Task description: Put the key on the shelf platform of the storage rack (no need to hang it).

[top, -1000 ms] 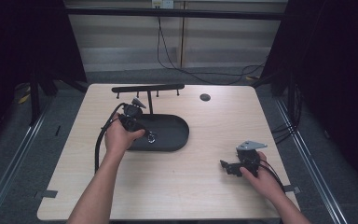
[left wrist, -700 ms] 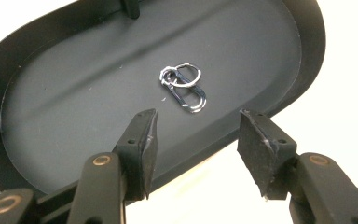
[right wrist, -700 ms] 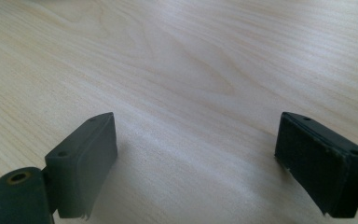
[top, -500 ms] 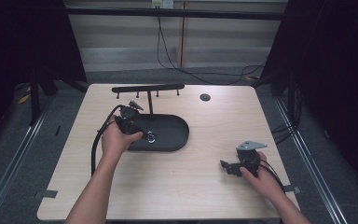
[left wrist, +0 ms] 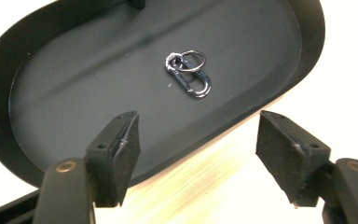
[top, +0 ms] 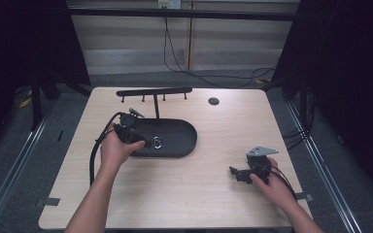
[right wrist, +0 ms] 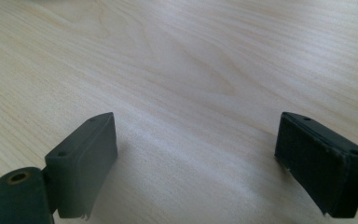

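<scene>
Inside the black tray (left wrist: 37,70), beyond the spread left gripper (left wrist: 196,140), lies an apparently unmarked carabiner (left wrist: 191,74).

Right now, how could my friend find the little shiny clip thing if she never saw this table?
Find the black oval tray on the wooden table, under the hook rack. Inside lies a small silver carabiner joined to a key ring. It is the tray's one shiny metal thing.

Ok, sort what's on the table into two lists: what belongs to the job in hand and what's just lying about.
In the job:
- carabiner clip with key ring, lying in the tray
- black oval tray
- left gripper, open, aimed at the clip

Lying about:
- black hook rack behind the tray
- small dark disc near the far edge
- right gripper, open, over bare table
</scene>
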A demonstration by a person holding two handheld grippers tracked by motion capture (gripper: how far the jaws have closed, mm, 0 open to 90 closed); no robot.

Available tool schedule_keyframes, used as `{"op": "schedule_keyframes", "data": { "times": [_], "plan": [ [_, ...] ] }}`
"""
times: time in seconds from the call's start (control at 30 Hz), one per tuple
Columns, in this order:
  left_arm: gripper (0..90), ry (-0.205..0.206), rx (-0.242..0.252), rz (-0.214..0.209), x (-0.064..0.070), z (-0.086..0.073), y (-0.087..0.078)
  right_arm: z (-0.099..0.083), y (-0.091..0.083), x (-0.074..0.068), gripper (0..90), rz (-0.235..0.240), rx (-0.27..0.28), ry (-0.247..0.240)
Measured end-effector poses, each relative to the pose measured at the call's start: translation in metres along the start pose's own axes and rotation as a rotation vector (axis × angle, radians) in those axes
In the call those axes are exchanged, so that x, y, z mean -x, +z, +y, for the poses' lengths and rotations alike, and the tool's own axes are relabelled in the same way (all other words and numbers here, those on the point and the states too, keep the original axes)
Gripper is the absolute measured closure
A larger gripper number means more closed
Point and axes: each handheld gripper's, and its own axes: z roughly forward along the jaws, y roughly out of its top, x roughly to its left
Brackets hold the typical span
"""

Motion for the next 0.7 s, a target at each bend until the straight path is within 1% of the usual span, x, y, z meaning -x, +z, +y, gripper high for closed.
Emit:
{"op": "schedule_keyframes", "data": {
  "times": [0.03, 0.13, 0.23, 0.27, 0.3, 0.4, 0.43, 0.47, 0.5, 0.57, 0.7],
  "plan": [
    [28.3, 0.005, -0.001, -0.001, -0.001, -0.001, 0.0, 0.0, 0.0, 0.0, 12.3, 0.0, 0.002, -0.003],
    [26.3, -0.001, 0.011, -0.003, -0.002, -0.004, -0.001, 0.0, 0.0, 0.0, 12.3, -0.001, 0.0, 0.001],
    [23.8, 0.007, 0.018, -0.006, -0.003, -0.007, -0.003, 0.0, 0.0, 0.0, 12.3, -0.001, 0.004, -0.004],
    [23.2, 0.002, 0.023, -0.001, -0.002, -0.009, -0.003, 0.0, 0.0, 0.0, 12.3, -0.001, 0.002, -0.001],
    [22.5, 0.01, 0.024, -0.004, -0.003, -0.01, -0.004, 0.0, 0.0, 0.0, 12.2, -0.001, 0.004, -0.004],
    [21.9, 0.012, 0.033, 0.002, -0.004, -0.013, -0.007, 0.0, 0.0, 0.0, 12.2, -0.001, 0.004, -0.004],
    [21.6, 0.013, 0.031, -0.003, -0.005, -0.015, -0.008, 0.0, 0.0, 0.0, 12.2, -0.001, 0.004, -0.003],
    [21.4, 0.004, 0.038, -0.004, -0.005, -0.016, -0.008, 0.0, 0.0, 0.0, 12.3, -0.001, 0.003, -0.001],
    [21.1, 0.012, 0.035, -0.002, -0.006, -0.018, -0.009, 0.0, 0.0, 0.0, 12.3, -0.001, 0.003, -0.002],
    [20.9, 0.002, 0.039, -0.004, -0.007, -0.02, -0.009, 0.0, 0.0, 0.0, 12.2, -0.001, 0.002, -0.001],
    [20.1, 0.004, 0.044, -0.002, -0.009, -0.026, -0.012, 0.0, 0.0, 0.0, 12.3, -0.001, 0.003, -0.002]
  ]
}}
